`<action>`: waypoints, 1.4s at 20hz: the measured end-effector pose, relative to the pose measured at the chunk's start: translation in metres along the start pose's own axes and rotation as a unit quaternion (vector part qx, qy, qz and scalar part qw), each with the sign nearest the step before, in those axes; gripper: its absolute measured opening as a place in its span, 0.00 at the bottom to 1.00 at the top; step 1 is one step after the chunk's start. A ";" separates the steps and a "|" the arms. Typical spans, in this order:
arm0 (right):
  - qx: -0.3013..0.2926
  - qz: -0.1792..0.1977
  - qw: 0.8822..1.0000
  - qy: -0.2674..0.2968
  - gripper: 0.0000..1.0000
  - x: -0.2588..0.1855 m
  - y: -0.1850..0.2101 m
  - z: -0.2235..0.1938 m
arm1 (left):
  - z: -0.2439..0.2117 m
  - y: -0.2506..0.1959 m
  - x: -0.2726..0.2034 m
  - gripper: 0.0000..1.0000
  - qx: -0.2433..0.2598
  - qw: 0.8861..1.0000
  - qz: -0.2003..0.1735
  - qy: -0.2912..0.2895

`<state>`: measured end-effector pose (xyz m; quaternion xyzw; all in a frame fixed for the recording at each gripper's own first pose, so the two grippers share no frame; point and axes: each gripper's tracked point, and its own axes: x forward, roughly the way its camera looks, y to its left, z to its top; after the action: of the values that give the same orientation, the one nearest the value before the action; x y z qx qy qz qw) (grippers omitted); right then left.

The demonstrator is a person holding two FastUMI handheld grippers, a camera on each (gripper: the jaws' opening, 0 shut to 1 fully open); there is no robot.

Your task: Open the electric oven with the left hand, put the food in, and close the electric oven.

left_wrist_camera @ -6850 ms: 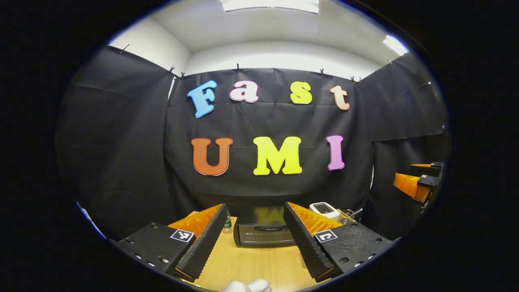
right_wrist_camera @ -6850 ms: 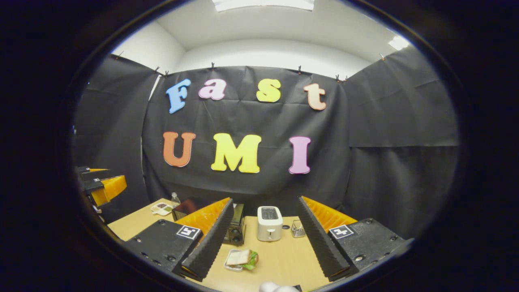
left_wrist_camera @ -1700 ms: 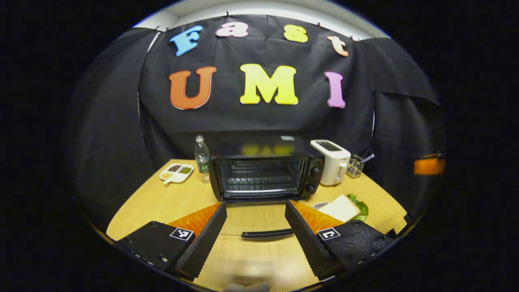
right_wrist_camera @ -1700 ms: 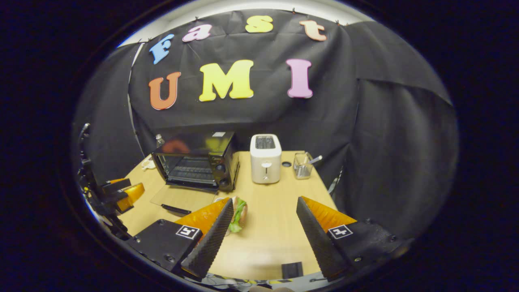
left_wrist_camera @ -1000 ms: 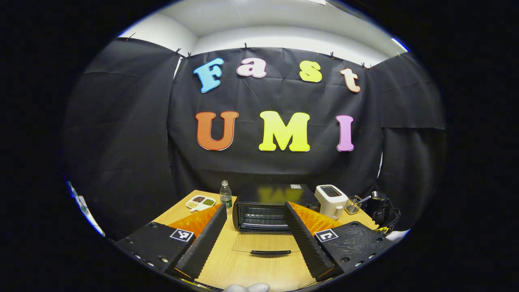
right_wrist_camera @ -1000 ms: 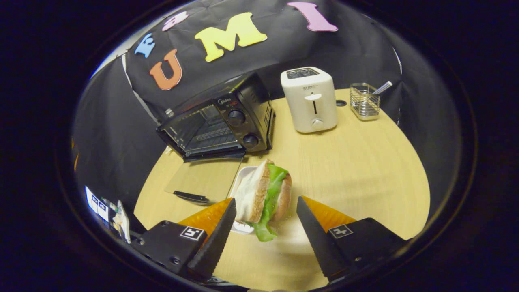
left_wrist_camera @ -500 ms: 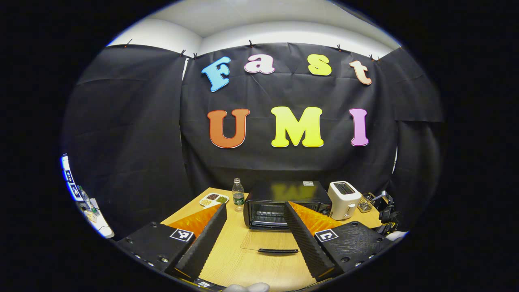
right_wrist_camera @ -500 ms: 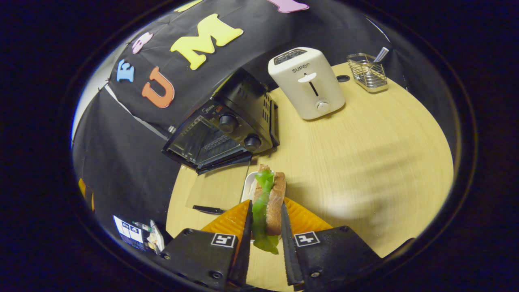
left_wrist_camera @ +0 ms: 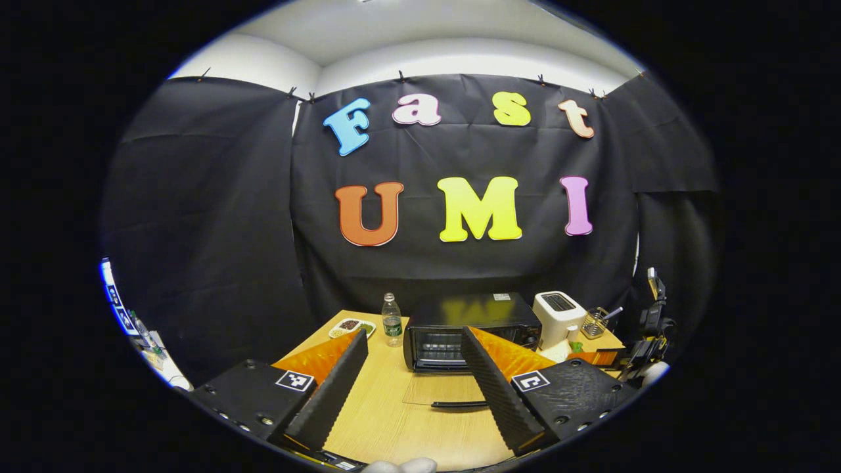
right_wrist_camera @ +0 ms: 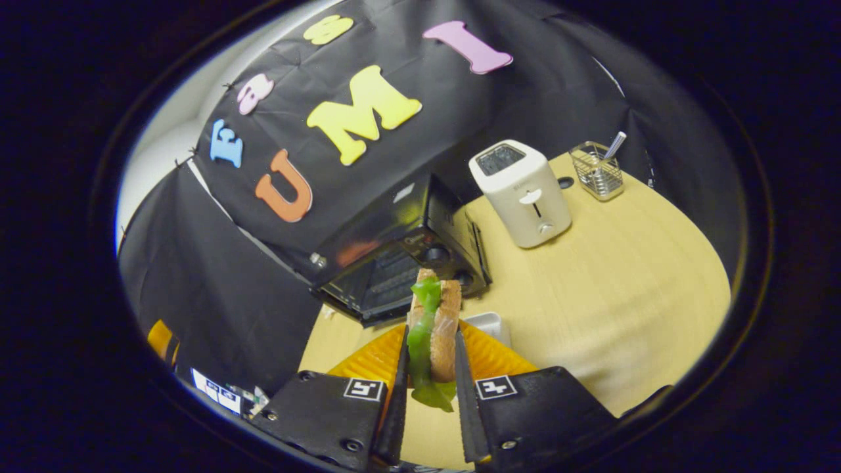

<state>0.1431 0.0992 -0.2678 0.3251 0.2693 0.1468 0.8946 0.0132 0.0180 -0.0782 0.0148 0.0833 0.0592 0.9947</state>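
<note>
Wooden table [left_wrist_camera: 387, 420] sits under my jaws. My left gripper [left_wrist_camera: 410, 387] has let go and pulled back, jaws wide apart; the oven [left_wrist_camera: 470, 332] sits beyond them, door [left_wrist_camera: 447, 394] down flat. My right gripper [right_wrist_camera: 430, 387] has just squeezed the sandwich [right_wrist_camera: 435, 332] between its jaws and lifted it off its dish [right_wrist_camera: 486, 325]. Next, I think, it goes inside.

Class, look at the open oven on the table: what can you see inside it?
Inside the oven a wire rack shows and no food is visible. In the right gripper view the sandwich, held by the right gripper, hides part of the opening.
</note>
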 end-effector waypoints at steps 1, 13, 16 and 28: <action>0.011 0.001 1.000 -0.014 0.37 0.003 0.011 -0.006 | -0.002 0.001 -0.002 0.94 0.004 1.000 -0.009 0.001; 0.236 0.007 0.963 -0.127 0.37 0.131 0.076 -0.065 | -0.038 0.043 -0.013 0.95 0.052 0.997 -0.056 0.017; 0.288 0.007 0.945 -0.153 0.37 0.163 0.088 -0.060 | -0.050 0.049 -0.014 0.95 0.057 0.996 -0.059 0.027; 0.336 -0.026 0.922 -0.191 0.37 0.264 0.068 -0.035 | -0.071 0.091 0.022 0.96 0.071 0.996 -0.028 0.052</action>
<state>0.3307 0.2828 -0.3478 0.6212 0.1352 -0.0402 0.7708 0.0122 0.1123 -0.1481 0.0800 0.1396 0.0255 0.9866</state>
